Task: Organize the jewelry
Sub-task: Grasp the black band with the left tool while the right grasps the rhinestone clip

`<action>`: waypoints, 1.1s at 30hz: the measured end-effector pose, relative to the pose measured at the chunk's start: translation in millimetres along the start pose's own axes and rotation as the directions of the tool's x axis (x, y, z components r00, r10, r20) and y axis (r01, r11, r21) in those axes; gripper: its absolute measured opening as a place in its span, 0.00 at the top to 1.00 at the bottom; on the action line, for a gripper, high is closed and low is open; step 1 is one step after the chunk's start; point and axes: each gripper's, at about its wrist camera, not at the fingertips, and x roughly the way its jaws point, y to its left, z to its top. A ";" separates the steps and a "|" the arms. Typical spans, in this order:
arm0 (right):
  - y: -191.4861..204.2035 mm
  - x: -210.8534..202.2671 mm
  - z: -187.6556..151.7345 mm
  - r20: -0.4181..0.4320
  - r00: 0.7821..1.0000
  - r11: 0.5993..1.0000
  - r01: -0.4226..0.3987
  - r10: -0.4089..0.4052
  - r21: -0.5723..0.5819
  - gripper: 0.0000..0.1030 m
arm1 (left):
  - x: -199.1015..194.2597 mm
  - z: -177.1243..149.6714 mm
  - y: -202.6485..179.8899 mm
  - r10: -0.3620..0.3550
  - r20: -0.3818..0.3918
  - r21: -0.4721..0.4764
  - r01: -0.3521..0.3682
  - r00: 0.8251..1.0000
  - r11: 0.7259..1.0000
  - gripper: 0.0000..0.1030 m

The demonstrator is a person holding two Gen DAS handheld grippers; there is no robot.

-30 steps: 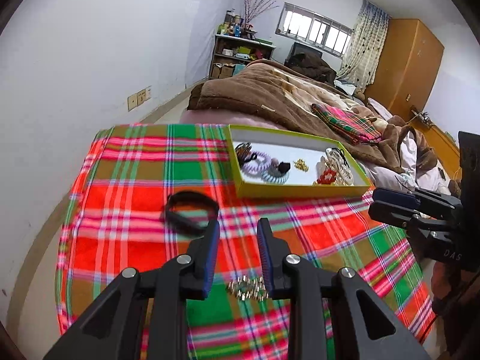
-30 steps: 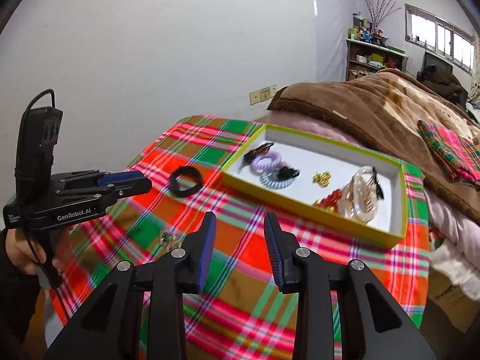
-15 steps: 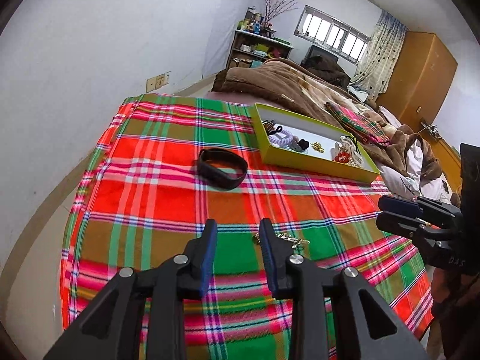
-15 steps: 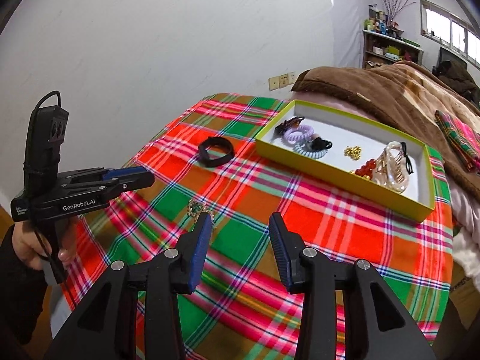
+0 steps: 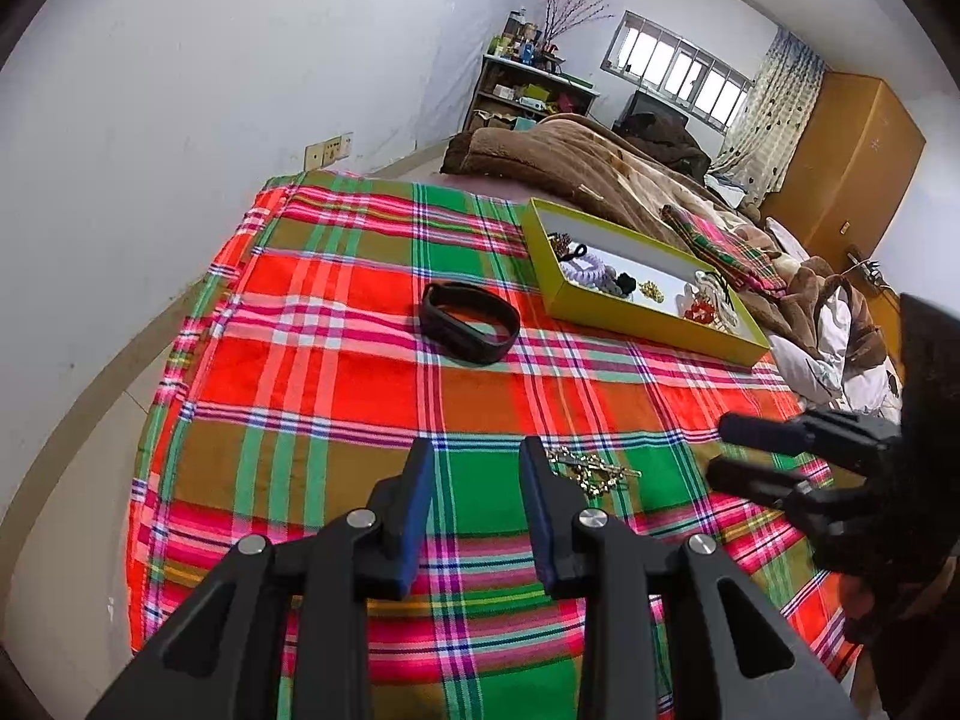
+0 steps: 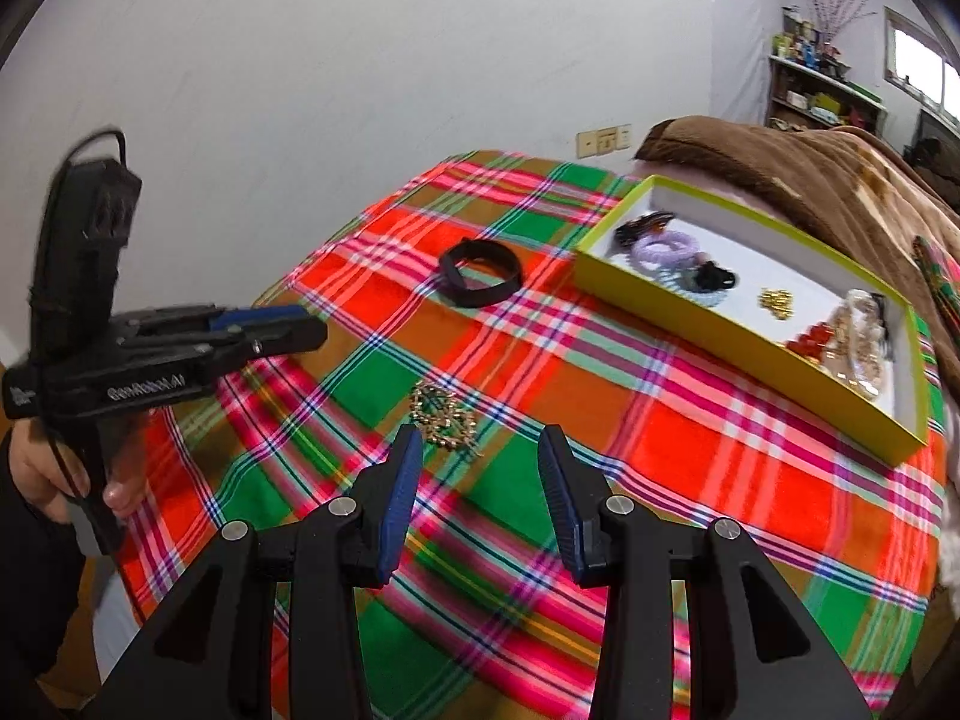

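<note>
A gold bead bracelet (image 5: 591, 469) lies on the plaid cloth (image 5: 336, 372), just right of my left gripper (image 5: 474, 456), which is open and empty. The bracelet also shows in the right wrist view (image 6: 443, 414), just beyond my right gripper (image 6: 477, 441), also open and empty. A black band (image 5: 469, 329) lies further back, also in the right wrist view (image 6: 480, 272). A yellow-green box (image 5: 630, 315) holds hair ties, gold beads, red beads and a clip; it also shows in the right wrist view (image 6: 744, 360).
A brown blanket (image 5: 600, 162) covers the bed behind the box. A white wall (image 5: 180, 90) stands on the left. The cloth's near edge drops off below both grippers. Each gripper shows in the other's view, right (image 5: 774, 456) and left (image 6: 264, 330).
Both grippers have pulled back from the box. The gold bracelet, between my left fingers a second ago, now lies to their right on the cloth. My right gripper has turned towards it.
</note>
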 end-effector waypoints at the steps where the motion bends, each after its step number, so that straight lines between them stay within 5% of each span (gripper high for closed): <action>1: 1.8 4.3 1.0 -0.008 1.000 1.000 -0.002 0.002 -0.006 0.60 | -0.8 1.5 1.1 0.000 0.004 0.000 0.000 1.000 1.000 0.70; 16: 19.1 55.2 9.3 -0.114 0.993 0.994 -0.009 -0.003 -0.108 0.60 | 6.7 19.5 21.1 0.006 0.008 -0.020 -0.006 1.000 1.000 0.70; 18: 20.2 55.7 9.1 -0.102 0.995 0.993 0.009 -0.021 -0.120 0.61 | 9.7 22.4 20.6 0.006 0.005 -0.018 -0.006 1.000 1.000 0.70; 20: 19.9 56.1 8.8 -0.093 0.994 0.991 0.037 -0.049 -0.126 0.74 | 13.0 25.7 20.8 0.001 0.001 -0.019 -0.001 1.000 1.000 0.70; 33: 5.3 42.8 -0.9 -0.057 0.995 0.993 0.080 -0.084 -0.082 0.75 | 49.2 40.1 18.4 -0.014 -0.051 -0.047 0.011 0.999 0.999 0.70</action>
